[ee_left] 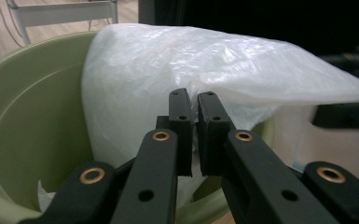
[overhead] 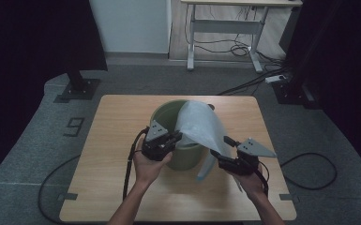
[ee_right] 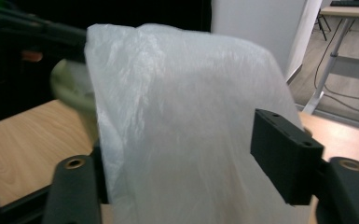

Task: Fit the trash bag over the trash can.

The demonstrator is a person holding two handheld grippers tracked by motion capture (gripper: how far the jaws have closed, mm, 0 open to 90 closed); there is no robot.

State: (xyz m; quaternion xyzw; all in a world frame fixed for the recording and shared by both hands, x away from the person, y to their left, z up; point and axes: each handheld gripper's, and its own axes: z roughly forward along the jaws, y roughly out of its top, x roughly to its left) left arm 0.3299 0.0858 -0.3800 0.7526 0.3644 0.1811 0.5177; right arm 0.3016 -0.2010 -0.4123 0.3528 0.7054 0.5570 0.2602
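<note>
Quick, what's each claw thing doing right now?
Left gripper: closed, pinching the white plastic bag at the green bucket.
Right gripper: open, bag hanging loose between its jaws.

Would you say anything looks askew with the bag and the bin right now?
Yes: the white plastic bag is not seated in the green bin. It drapes over the near right rim and hangs outside toward the table. The left gripper pinches it at the rim; the right gripper stands open around the hanging part.

Left gripper (overhead: 178, 137) jaws pinched nearly together; right gripper (overhead: 220, 147) jaws spread wide.
</note>
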